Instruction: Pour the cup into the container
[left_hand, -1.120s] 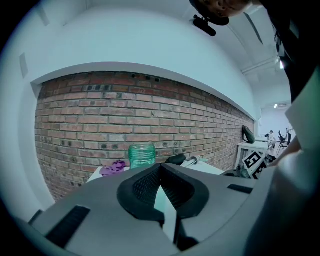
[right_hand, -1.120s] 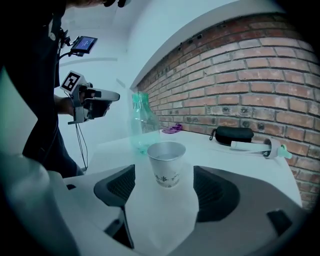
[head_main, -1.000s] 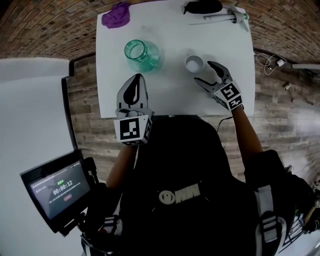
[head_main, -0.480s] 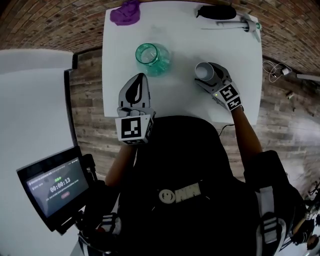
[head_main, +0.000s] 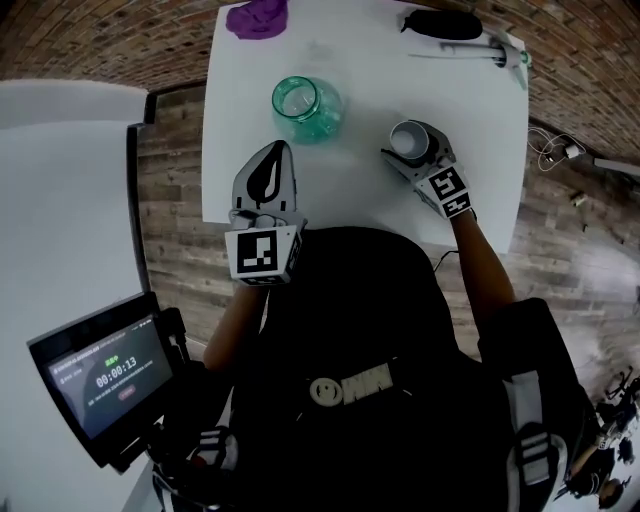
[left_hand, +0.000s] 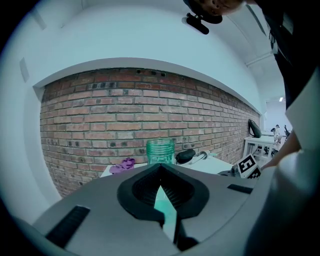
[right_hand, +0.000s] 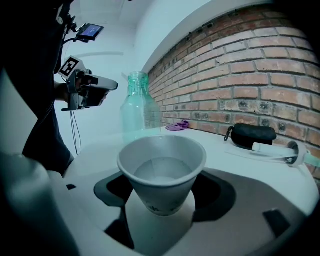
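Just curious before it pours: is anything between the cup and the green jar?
Nothing; head view shows bare table between paper cup and glass jar.

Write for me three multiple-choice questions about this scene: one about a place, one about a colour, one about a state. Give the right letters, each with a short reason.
1. Where on the table does the purple cloth lie?
A) at the near edge
B) at the far left corner
C) at the near right corner

2. What colour is the glass jar?
A) green
B) red
C) yellow

3. What is the state of the right hand-held gripper?
A) open and empty
B) shut on the jar
C) shut on the cup

Answers: B, it lies at the far edge, left of the jar. A, its glass is green in every view. C, the jaws press the cup's sides in the right gripper view.
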